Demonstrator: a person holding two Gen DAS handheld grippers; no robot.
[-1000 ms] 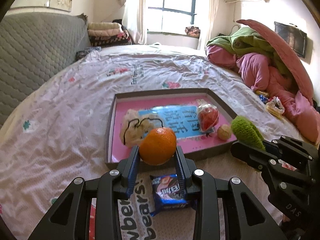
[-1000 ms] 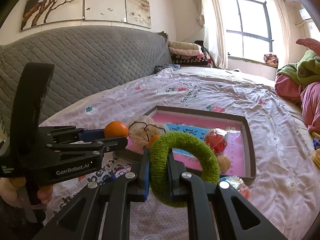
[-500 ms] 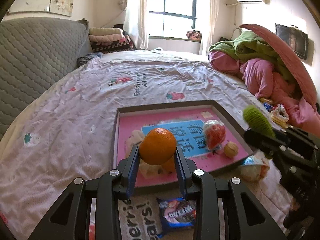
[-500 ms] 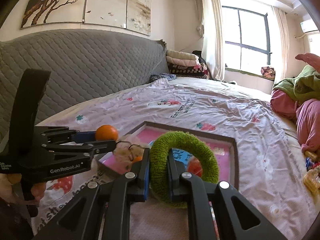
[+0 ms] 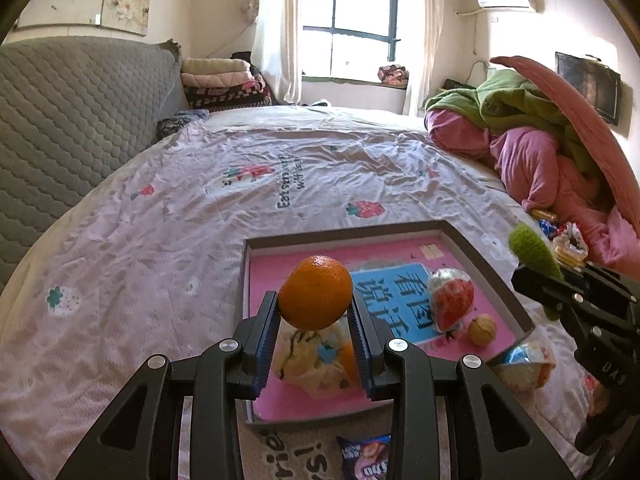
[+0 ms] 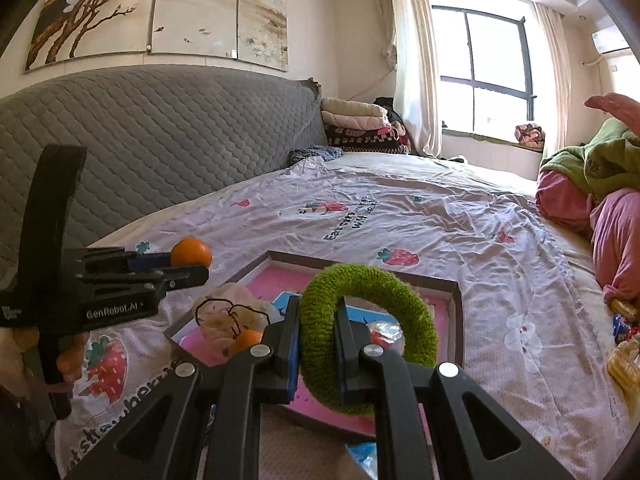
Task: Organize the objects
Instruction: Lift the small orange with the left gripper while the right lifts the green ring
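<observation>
My left gripper point(image 5: 316, 320) is shut on an orange point(image 5: 315, 297) and holds it above the near left corner of a pink-lined tray point(image 5: 344, 237) on the bed. My right gripper point(image 6: 318, 320) is shut on a fuzzy green ring point(image 6: 416, 320), held above the tray's point(image 6: 456, 300) near side. The tray holds a cream pouch point(image 5: 316, 364), a second orange point(image 6: 246, 340), a wrapped red sweet point(image 5: 452, 300) and a walnut point(image 5: 482, 329). The left gripper with its orange point(image 6: 191, 253) shows at the left of the right wrist view; the ring point(image 5: 534, 250) shows at the right of the left wrist view.
A blue snack packet point(image 5: 366, 456) lies on the sheet in front of the tray, a wrapped item point(image 5: 524, 364) at its near right corner. Pink and green bedding point(image 5: 532, 136) is piled at the right with snacks point(image 5: 564, 240) beside it. A grey headboard point(image 6: 160, 140) stands at the left.
Both grippers have risen and moved forward over the tray, each still holding its object. The snack packet has slid toward the bottom of the left wrist view.
</observation>
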